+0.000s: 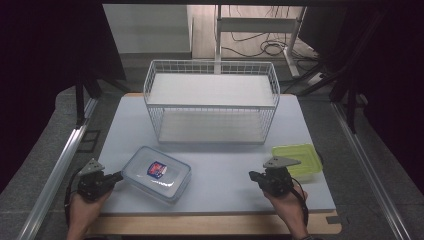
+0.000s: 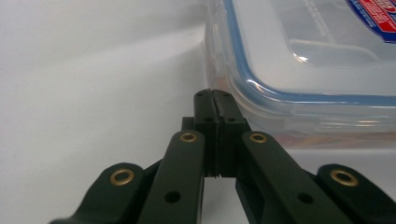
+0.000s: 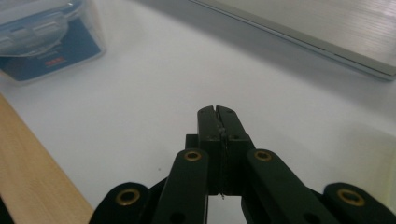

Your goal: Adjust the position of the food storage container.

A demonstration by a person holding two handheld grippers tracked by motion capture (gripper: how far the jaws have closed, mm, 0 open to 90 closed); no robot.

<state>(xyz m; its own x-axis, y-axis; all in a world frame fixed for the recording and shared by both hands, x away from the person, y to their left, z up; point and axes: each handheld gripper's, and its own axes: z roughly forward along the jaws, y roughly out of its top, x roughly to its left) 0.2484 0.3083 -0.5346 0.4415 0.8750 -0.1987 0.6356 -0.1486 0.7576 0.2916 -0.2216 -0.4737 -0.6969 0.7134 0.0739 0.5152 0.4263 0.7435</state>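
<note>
Clear rectangular plastic box with blue-sealed lid (image 1: 156, 174): front-left on pale grey table mat (image 1: 225, 170) | left gripper (image 1: 118, 176): jaws pressed together, empty, at box's corner | right gripper (image 1: 251, 175): jaws pressed together, empty, well apart

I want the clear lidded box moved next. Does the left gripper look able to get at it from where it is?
Probably yes. The left gripper sits right beside the clear box with only bare table around them; nothing stands between. Its jaws are shut with nothing in them, so they would have to open first.
</note>
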